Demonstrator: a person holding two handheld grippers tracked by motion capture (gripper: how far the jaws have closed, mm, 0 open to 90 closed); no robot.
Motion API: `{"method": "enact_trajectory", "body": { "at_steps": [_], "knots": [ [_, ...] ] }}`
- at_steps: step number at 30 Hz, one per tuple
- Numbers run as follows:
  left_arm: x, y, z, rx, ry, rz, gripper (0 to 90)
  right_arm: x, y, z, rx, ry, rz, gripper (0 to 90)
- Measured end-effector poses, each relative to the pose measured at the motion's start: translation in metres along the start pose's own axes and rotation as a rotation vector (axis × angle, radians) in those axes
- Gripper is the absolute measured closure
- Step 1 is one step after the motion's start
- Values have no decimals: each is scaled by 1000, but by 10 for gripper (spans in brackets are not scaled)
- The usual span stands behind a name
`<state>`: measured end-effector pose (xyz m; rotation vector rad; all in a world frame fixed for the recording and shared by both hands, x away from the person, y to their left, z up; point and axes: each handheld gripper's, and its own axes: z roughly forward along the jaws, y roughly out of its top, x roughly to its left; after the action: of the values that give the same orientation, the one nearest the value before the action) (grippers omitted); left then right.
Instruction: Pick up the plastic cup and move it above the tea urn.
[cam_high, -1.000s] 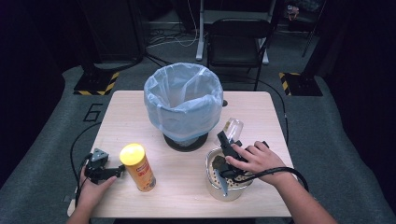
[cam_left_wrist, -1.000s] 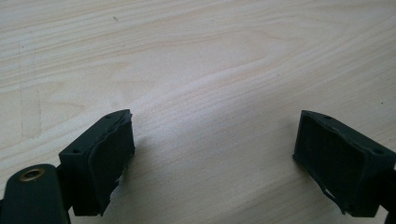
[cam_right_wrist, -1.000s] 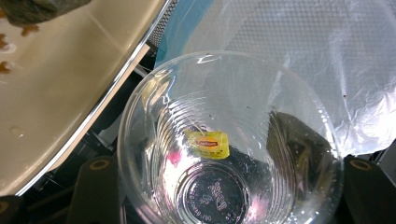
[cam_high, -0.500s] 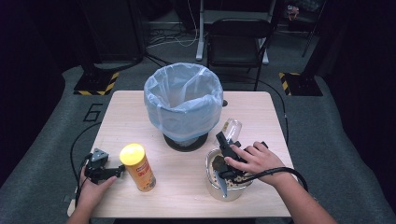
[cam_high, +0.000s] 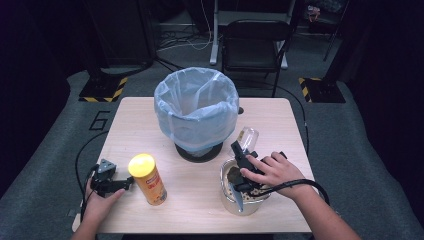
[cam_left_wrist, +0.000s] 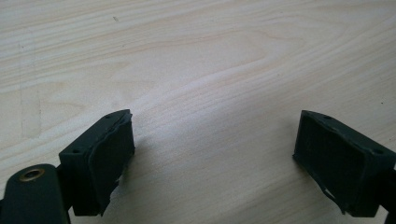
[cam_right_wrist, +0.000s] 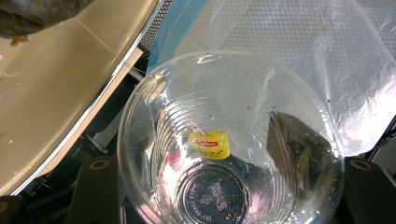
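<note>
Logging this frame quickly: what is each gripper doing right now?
Left gripper: open, holding nothing, above the bare table.
Right gripper: shut on the clear plastic cup, beside the bin bag.

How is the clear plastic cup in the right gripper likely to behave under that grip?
The clear plastic cup looks thin-walled and ribbed, so it probably flexes or dents if the right gripper squeezes harder. Holding little more than a tea bag tag, it is likely very light. Its smooth, damp-looking wall may slip between the jaws.
</note>
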<state>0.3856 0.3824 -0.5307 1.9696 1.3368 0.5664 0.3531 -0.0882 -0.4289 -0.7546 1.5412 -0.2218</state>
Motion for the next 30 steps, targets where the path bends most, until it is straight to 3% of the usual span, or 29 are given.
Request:
{"method": "enact_trajectory", "body": {
  "at_steps": [8,9,10,11,12,13,15,16,19,20,21,22,26,30],
  "knots": [
    [0,0,0,0,0,0,120,-3,-1,0,0,-6,7,361],
    [0,0,0,0,0,0,120,-6,-2,0,0,1,-11,361],
    [0,0,0,0,0,2,120,-7,-3,1,-10,7,26,361],
    [0,0,0,0,0,0,121,-6,-2,2,-26,12,115,361],
    [0,0,0,0,0,0,121,-16,-7,2,-19,28,43,361],
    [0,0,0,0,0,0,120,-21,-9,3,-32,41,66,361],
    [0,0,0,0,0,0,121,-25,-13,5,-44,37,224,362],
    [0,0,0,0,0,0,120,-29,-16,5,-53,39,256,362],
    [0,0,0,0,0,0,121,-37,-22,8,-90,55,423,362],
    [0,0,0,0,0,0,121,-37,-24,7,-86,69,544,362],
    [0,0,0,-1,0,1,121,-38,-26,8,-93,75,623,362],
    [0,0,0,-1,0,0,121,-40,-31,8,-113,76,750,362],
    [0,0,0,1,-1,0,121,-46,-53,10,-177,42,1092,362],
    [0,0,0,-1,0,1,121,-49,-75,12,-227,23,1492,361]
  ]
}}
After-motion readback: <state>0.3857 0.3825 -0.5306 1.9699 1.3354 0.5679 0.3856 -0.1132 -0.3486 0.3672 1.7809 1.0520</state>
